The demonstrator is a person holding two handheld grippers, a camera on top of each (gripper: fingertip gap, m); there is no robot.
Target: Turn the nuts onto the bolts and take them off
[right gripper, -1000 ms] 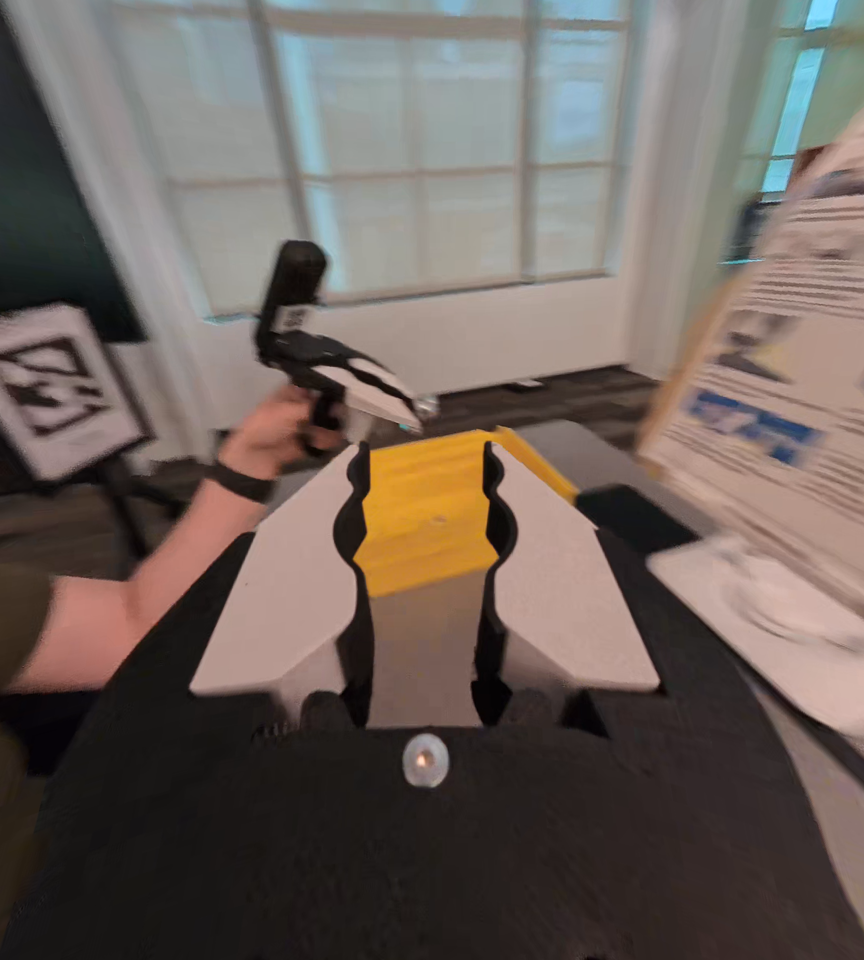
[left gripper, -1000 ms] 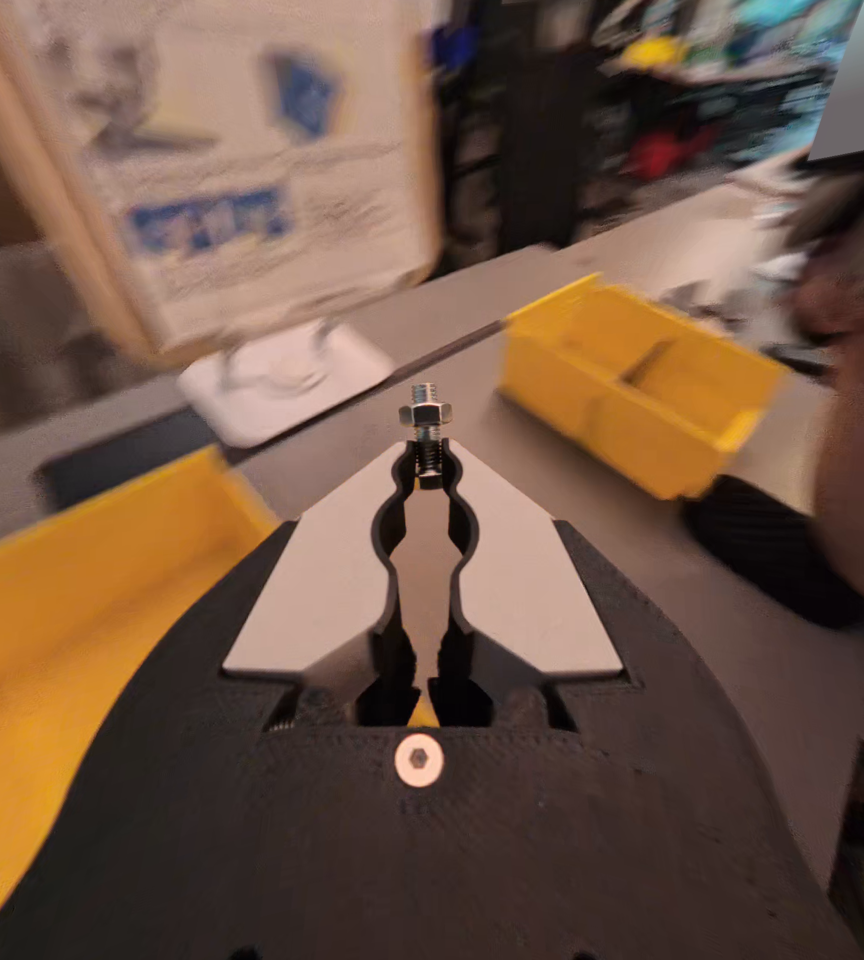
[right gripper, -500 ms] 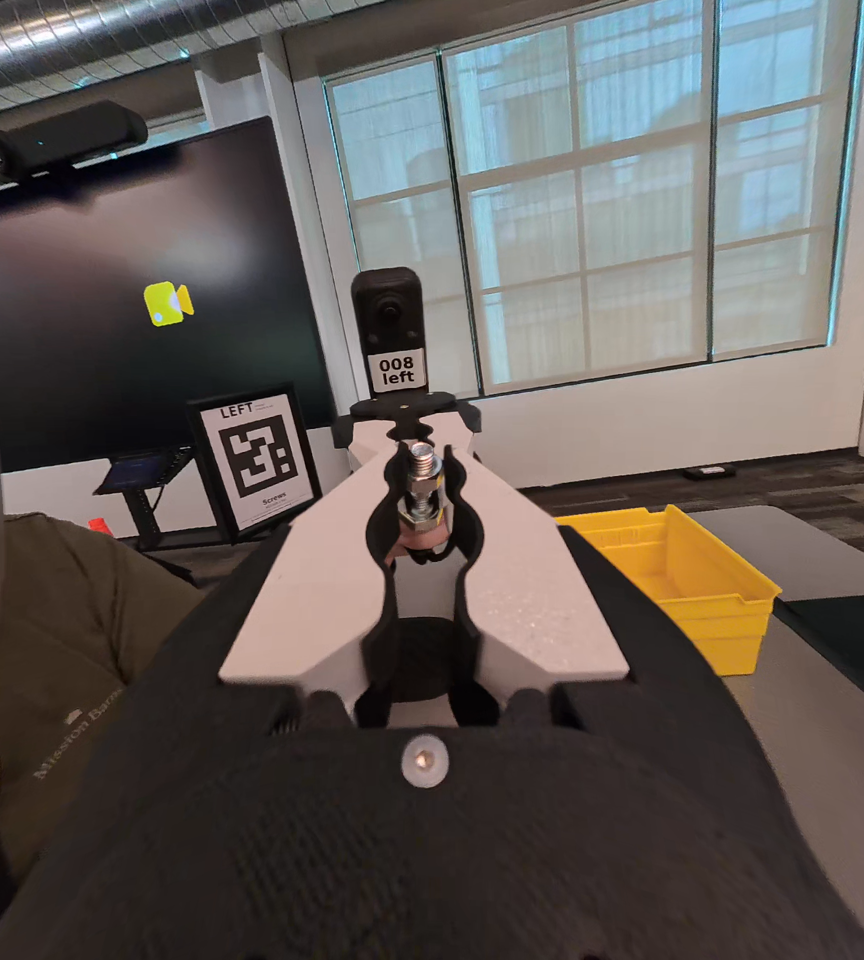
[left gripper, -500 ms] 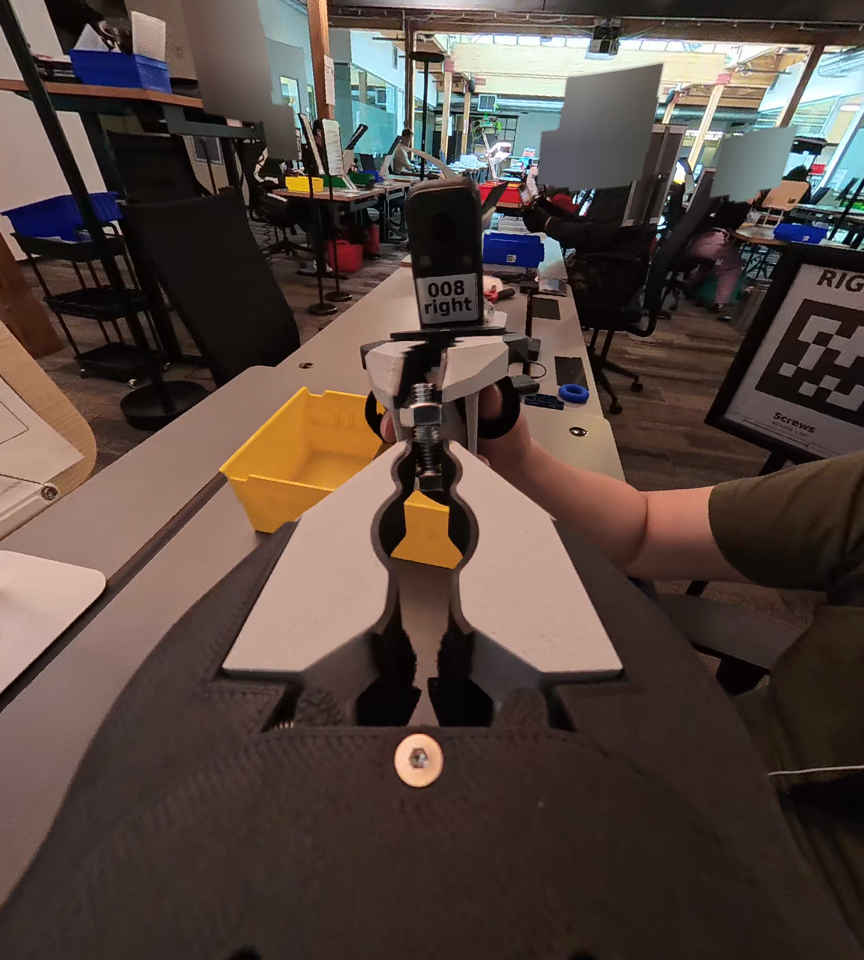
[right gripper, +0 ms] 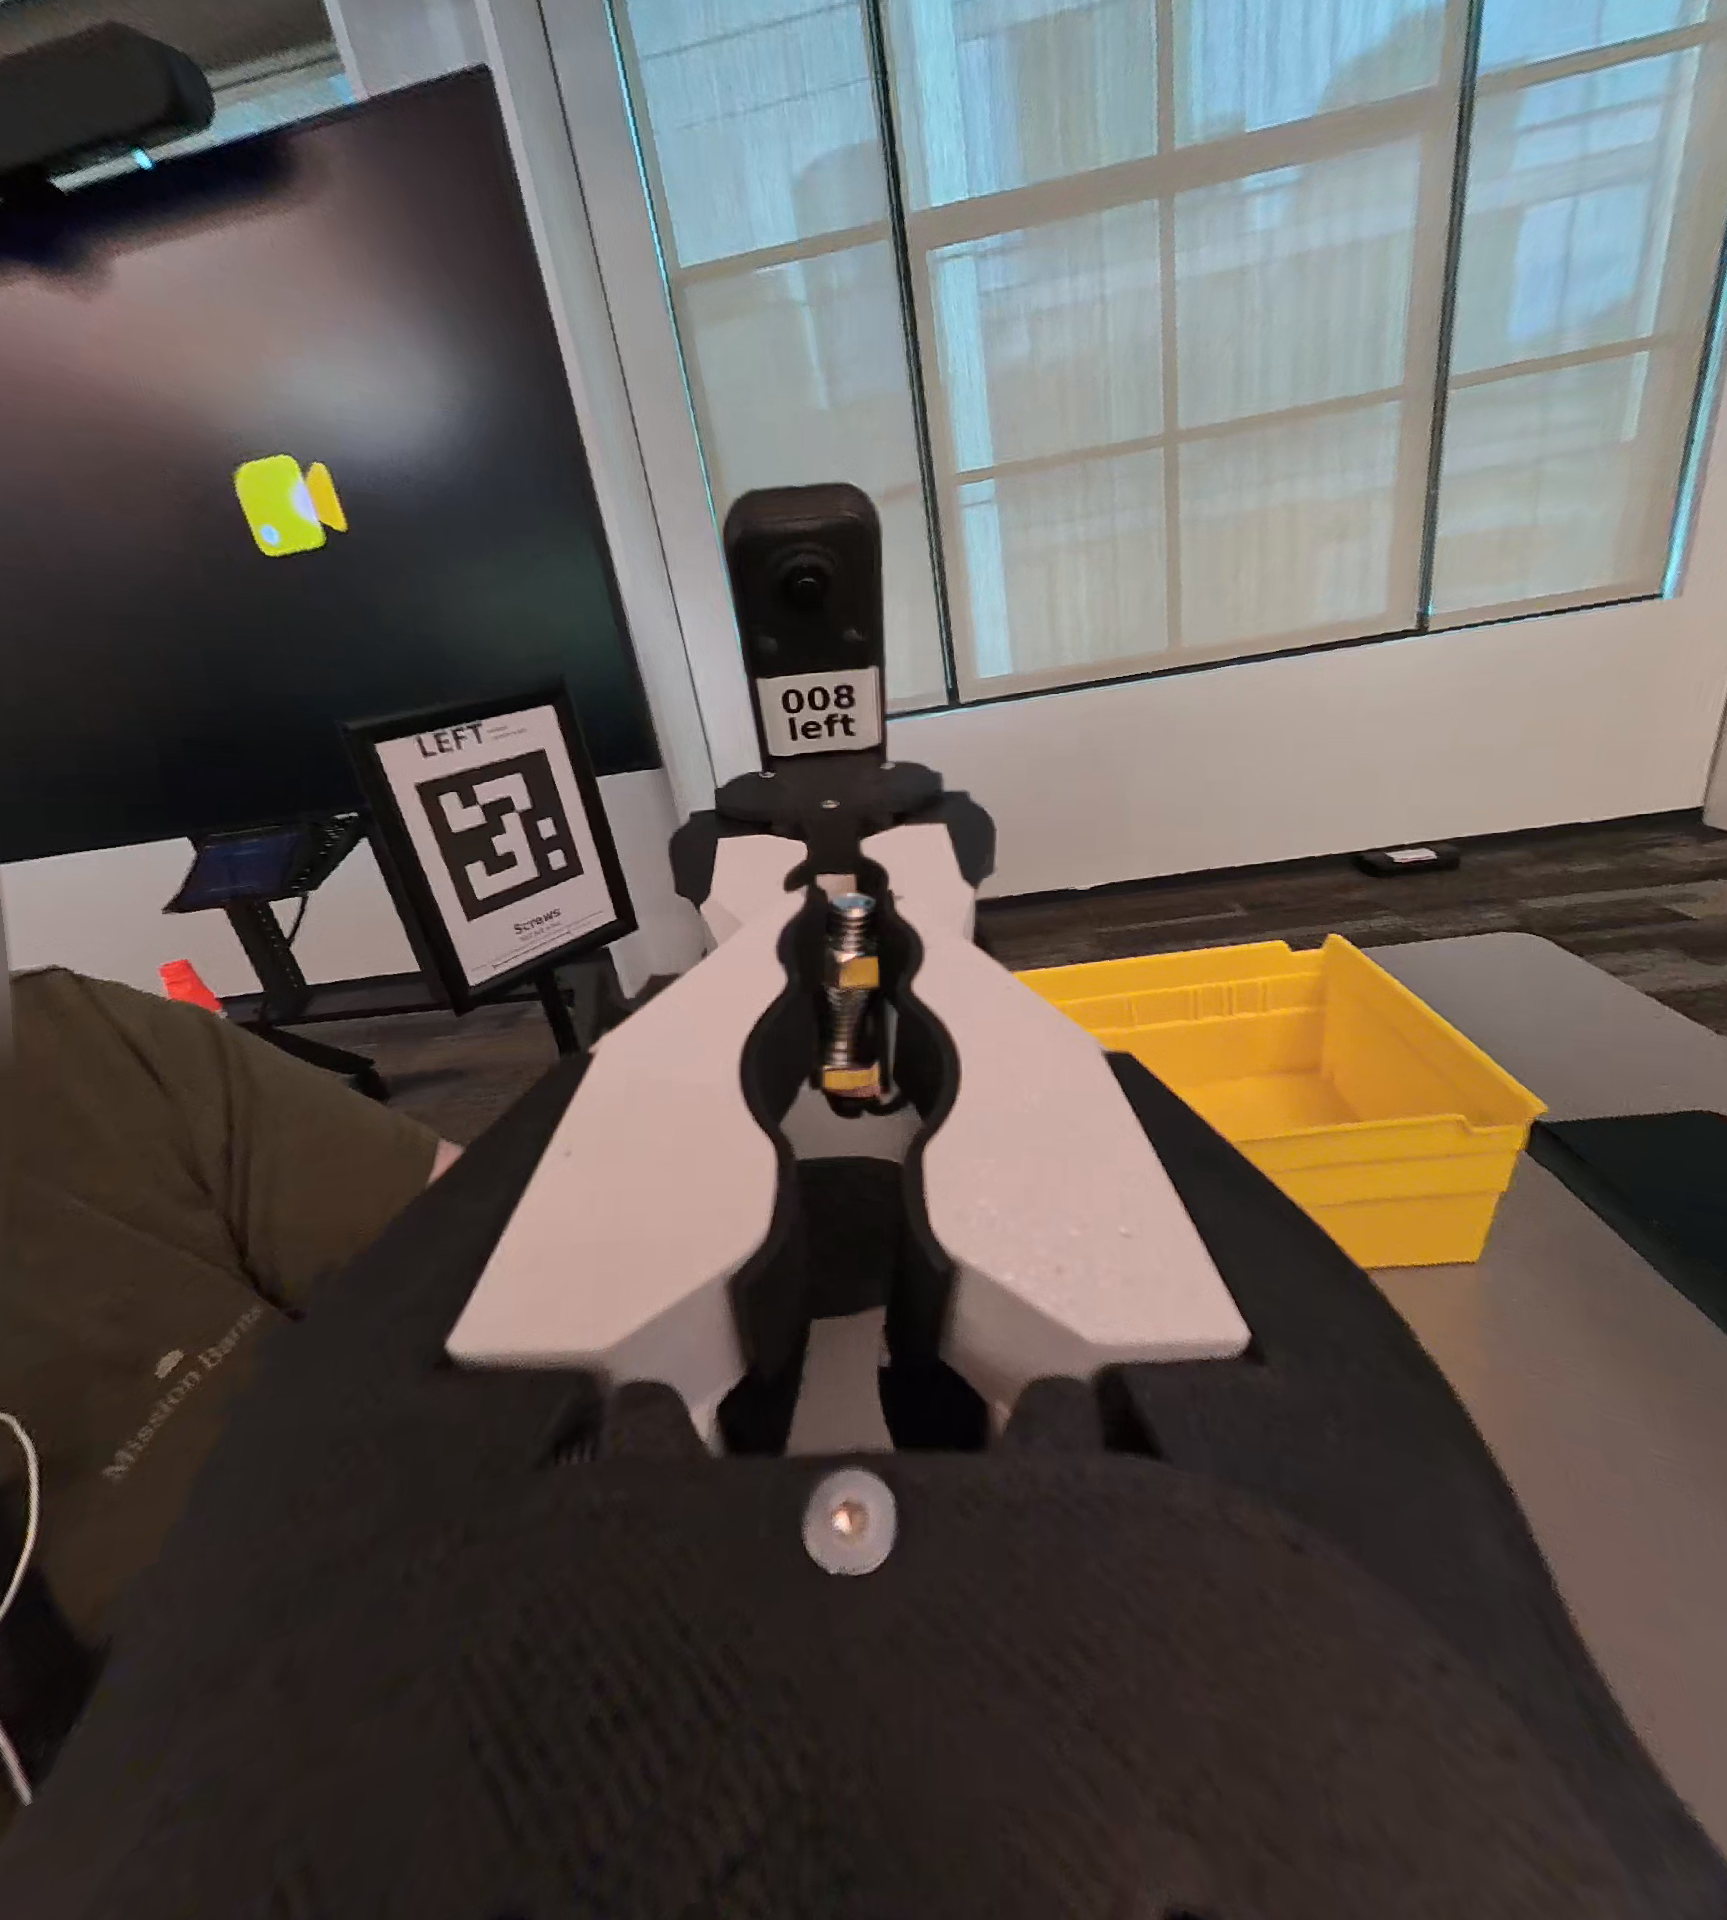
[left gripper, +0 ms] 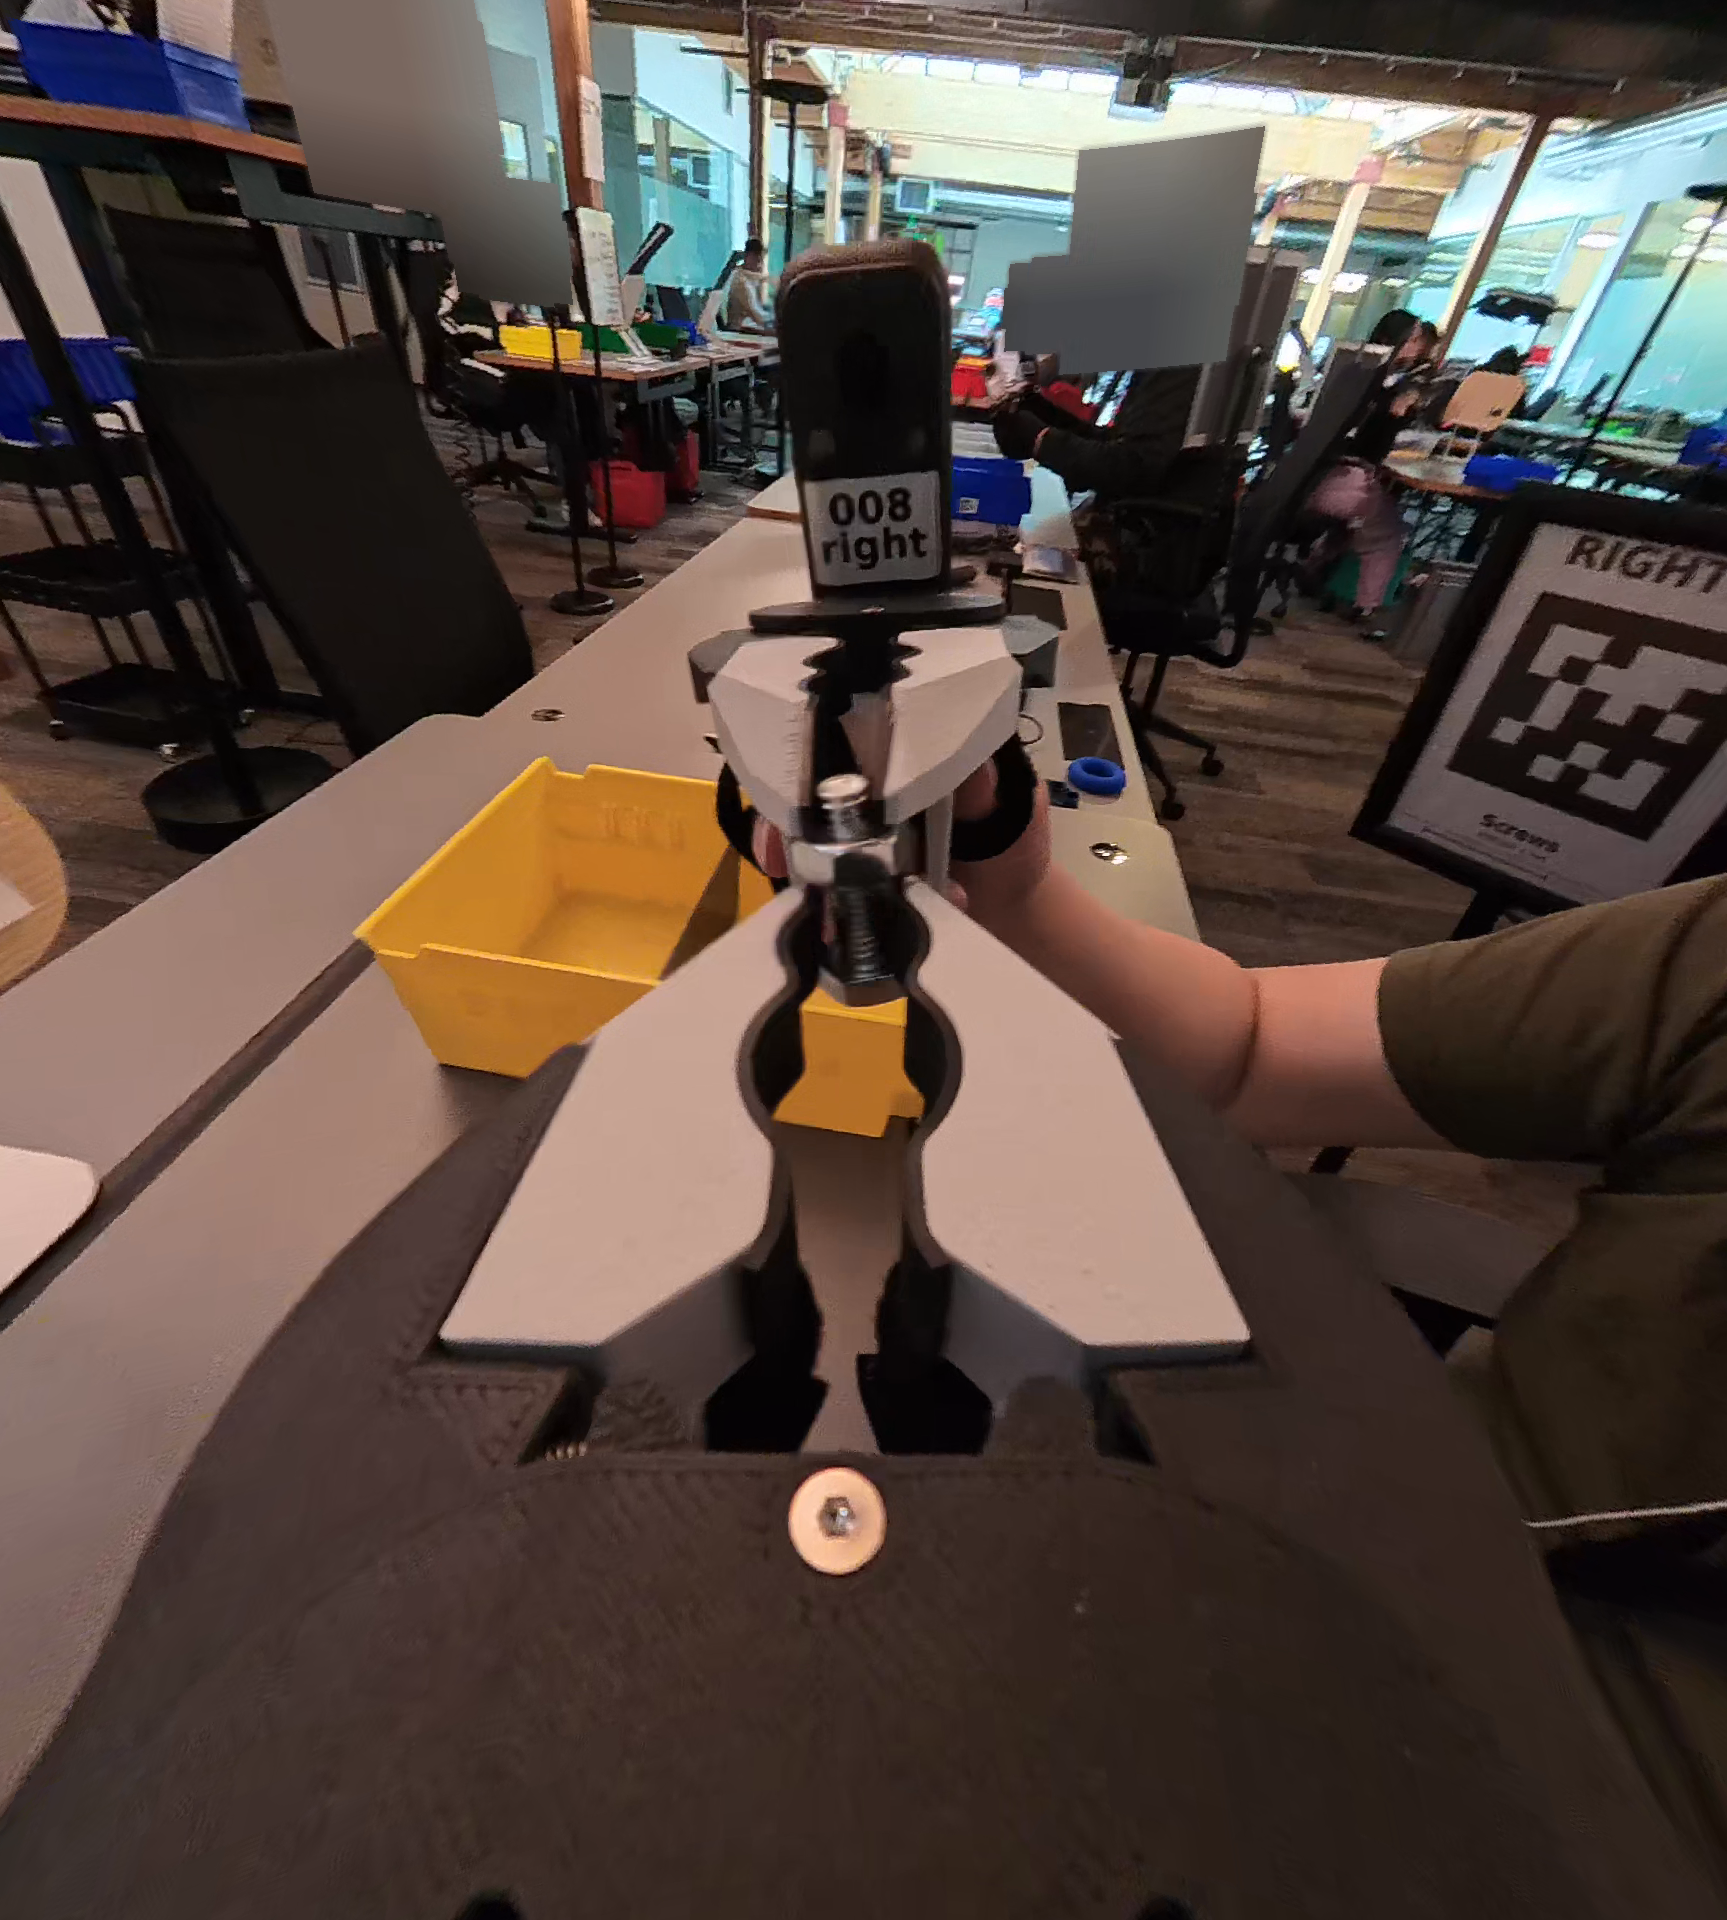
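yellow bin (left gripper: 547,935) sits behind both tools' bolt (left gripper: 854,925).

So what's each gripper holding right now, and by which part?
Left gripper: the bolt, jaws shut on its head end. Right gripper: the nut on that bolt, jaws pinching its sides.

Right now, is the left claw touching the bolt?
Touching. The left wrist view shows the left claw shut on the bolt, its threaded shaft pinched between both fingertips with no gap.
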